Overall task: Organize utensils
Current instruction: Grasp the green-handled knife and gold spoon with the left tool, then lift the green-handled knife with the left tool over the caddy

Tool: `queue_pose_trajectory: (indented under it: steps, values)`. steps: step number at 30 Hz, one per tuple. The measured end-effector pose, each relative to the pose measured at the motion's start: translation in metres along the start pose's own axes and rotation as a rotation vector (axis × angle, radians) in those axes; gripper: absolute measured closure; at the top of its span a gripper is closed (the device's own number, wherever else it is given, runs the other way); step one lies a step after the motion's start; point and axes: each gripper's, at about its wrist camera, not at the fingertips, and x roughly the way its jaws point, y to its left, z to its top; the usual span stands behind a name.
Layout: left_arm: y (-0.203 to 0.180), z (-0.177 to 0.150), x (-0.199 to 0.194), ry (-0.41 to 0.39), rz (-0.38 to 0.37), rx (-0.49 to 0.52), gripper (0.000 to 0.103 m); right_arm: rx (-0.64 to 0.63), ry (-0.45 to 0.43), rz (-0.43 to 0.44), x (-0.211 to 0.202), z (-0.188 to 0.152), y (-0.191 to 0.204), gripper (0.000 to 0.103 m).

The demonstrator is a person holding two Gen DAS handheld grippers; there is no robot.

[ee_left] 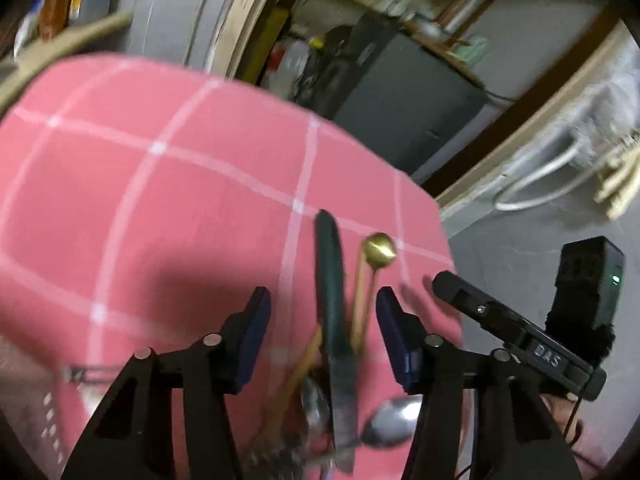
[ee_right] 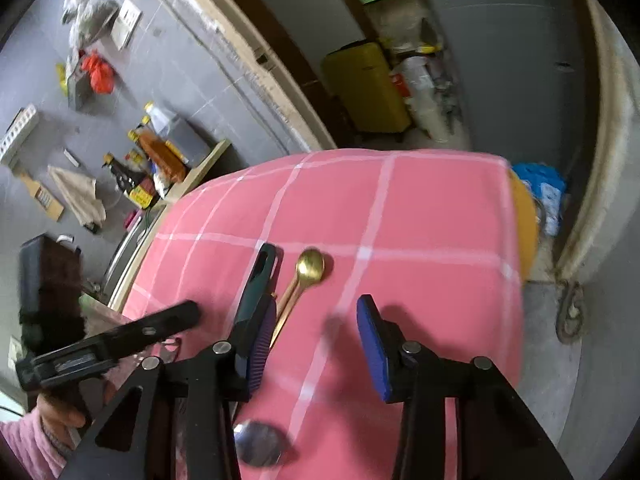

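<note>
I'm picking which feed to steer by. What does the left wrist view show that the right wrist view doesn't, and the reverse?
Left wrist only: the blurred grey blade of the dark green-handled knife, more utensils heaped under the left gripper, and the right gripper's black finger reaching in.

Right wrist only: a yellow box and bottles beyond the table, a pink sleeve, and the right gripper, open over bare cloth.

Both: the pink checked tablecloth, the knife, the gold spoon and a silver spoon bowl.
</note>
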Motion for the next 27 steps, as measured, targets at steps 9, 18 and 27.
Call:
queue_pose_trajectory:
  steps: [9,18,27]
  values:
    - [0.013,0.031,0.026,0.092,-0.047,-0.032,0.065,-0.074,0.079,0.034,0.046,0.022,-0.005,0.079]
    - [0.016,0.036,0.034,0.152,-0.063,-0.031,0.092,-0.108,0.083,0.015,0.05,0.021,0.001,0.099]
    - [0.006,0.024,-0.021,0.009,-0.062,0.005,0.094,-0.112,-0.021,-0.054,0.012,0.013,0.021,0.1]
